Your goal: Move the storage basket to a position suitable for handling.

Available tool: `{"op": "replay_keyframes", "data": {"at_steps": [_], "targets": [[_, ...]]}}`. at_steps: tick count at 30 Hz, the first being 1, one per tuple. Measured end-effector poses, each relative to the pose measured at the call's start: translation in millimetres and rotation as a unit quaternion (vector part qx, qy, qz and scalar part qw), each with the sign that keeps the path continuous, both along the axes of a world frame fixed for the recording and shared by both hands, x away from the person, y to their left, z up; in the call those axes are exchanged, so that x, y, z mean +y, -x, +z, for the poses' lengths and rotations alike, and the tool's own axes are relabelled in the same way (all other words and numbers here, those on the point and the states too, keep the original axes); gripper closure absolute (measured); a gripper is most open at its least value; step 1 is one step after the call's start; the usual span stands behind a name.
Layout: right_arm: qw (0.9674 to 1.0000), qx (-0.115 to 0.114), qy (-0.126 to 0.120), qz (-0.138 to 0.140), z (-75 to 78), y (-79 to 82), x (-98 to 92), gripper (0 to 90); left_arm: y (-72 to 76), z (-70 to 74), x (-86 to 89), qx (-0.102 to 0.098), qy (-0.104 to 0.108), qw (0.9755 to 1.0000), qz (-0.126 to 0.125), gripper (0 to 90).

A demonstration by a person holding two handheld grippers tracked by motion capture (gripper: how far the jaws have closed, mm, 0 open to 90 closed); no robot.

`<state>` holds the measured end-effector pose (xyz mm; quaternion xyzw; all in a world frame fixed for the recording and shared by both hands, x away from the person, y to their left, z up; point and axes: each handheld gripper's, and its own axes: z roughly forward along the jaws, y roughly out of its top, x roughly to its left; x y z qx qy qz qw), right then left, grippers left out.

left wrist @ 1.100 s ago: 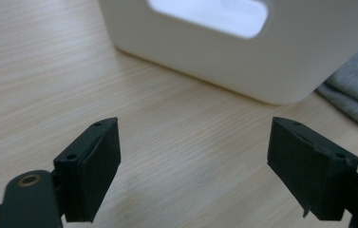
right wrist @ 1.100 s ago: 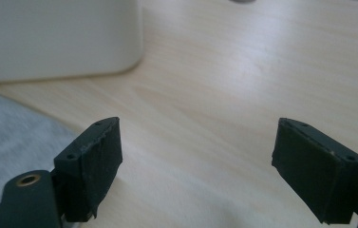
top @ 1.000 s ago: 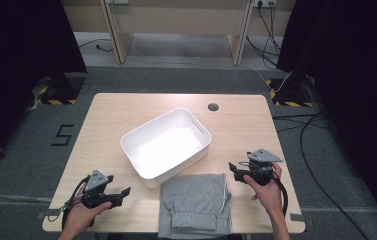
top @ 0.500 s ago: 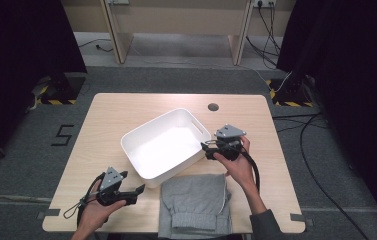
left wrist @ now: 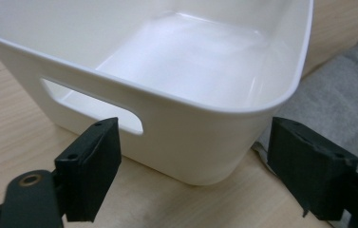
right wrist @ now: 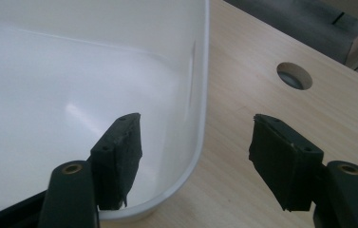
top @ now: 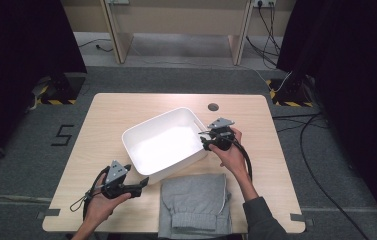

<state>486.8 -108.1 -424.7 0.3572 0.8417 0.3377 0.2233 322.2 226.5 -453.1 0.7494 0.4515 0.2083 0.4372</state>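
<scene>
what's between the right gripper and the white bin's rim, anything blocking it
Nothing visible blocks it. The right gripper has its jaws straddling the rim of the white bin, one inside and one outside over bare table. The jaws have just been closing, but the pads do not yet press the wall.

Only one readable mark here – a big dark numeral "5" (top: 64, 135) on the grey carpeted floor (top: 21, 165), just off the left edge of the light wooden table (top: 126, 107) in the high view. Beyond that the only signs are yellow-and-black striped hazard tape strips (top: 56, 101) on the floor – one near the table's far left corner, another (top: 288, 103) near its far right corner. No words on them, just stripes. Nothing else in these pictures carries a label, brand or lettering that can be made out.
</scene>
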Motion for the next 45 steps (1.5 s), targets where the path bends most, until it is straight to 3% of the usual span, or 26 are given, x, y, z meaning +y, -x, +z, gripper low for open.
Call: {"op": "replay_keyframes", "data": {"at_steps": [4, 12, 21, 25, 37, 45], "targets": [[1.0, 0.001, -0.008, 0.004, -0.5, 6.9, -0.9, 40.8, -7.5, 3.9, 1.0, -0.004, 0.014, 0.9999, 0.004, 20.0], [0.9999, -0.001, -0.014, 0.001, -0.5, 19.2, -9.5, 41.7, -21.5, 5.9, -9.3, 0.001, 0.011, 0.9999, 0.006, 22.6], [0.998, -0.004, -0.059, -0.022, -5.7, 39.4, -24.7, 38.9, -37.8, 2.9, -17.6, 0.015, 0.021, 0.9996, 0.007, 23.3], [0.9985, -0.003, -0.046, -0.028, -3.6, 43.9, -26.5, 38.7, -42.1, 4.3, -18.9, 0.021, 0.019, 0.9996, 0.003, 23.5], [0.997, 0.007, -0.064, -0.044, -4.8, 53.0, -35.1, 38.1, -45.1, 3.5, -23.0, 0.019, 0.03, 0.9994, 0.0, 26.0], [0.9977, 0.01, -0.052, -0.043, -2.4, 58.6, -44.7, 38.4, -40.4, 5.1, -31.3, 0.02, 0.03, 0.9993, -0.008, 26.1]]}}
